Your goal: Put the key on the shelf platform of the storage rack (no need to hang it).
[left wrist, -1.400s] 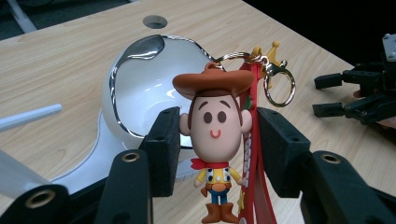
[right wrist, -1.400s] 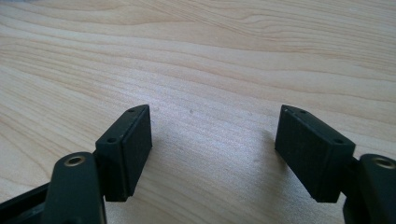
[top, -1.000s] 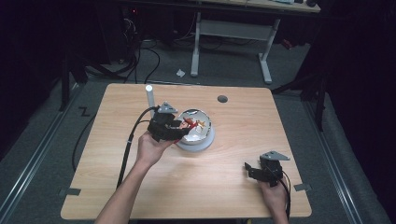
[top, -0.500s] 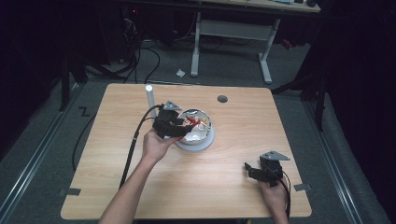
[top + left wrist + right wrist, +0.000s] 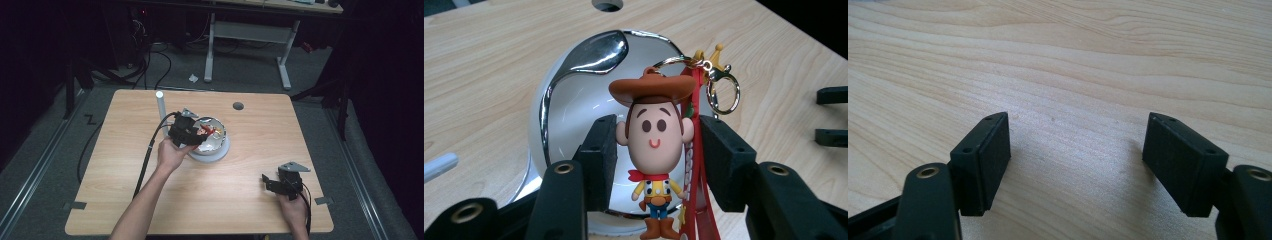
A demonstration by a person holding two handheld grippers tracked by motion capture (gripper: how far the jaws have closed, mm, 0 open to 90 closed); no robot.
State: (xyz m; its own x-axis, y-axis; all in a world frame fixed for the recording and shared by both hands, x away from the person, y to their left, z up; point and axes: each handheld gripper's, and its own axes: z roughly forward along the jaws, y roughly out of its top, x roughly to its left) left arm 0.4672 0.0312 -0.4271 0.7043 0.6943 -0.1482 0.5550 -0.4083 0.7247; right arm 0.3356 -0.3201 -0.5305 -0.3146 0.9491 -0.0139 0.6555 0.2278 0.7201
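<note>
Cowboy keychain [image 5: 654, 150] held between the jaws of the left gripper [image 5: 656, 160], above a shiny bowl [image 5: 569, 95] on the table [image 5: 484, 55]; pads at both sides of the oversized head, whether pressing or merely close cannot be told with certainty, though the figure hanging there upright suggests a grip. Red strap [image 5: 691, 190] running beside the figure, with a metal ring and gold clasp [image 5: 719, 80] at the top. Likely light, moulded from soft rubbery material: slightly yielding, grippy, not fragile. Head the widest and firmest purchase; legs and strap thin and floppy, prone to swing. Clasp and ring hard, slick, poor places to pinch. Bowl polished and curved, liable to slide or tip if nudged; seen from above, resting on a pale round plate [image 5: 220, 152]. Right gripper [image 5: 280, 184] resting low near the table's right front corner, well apart from the bowl, jaws wide, nothing between them.
</note>
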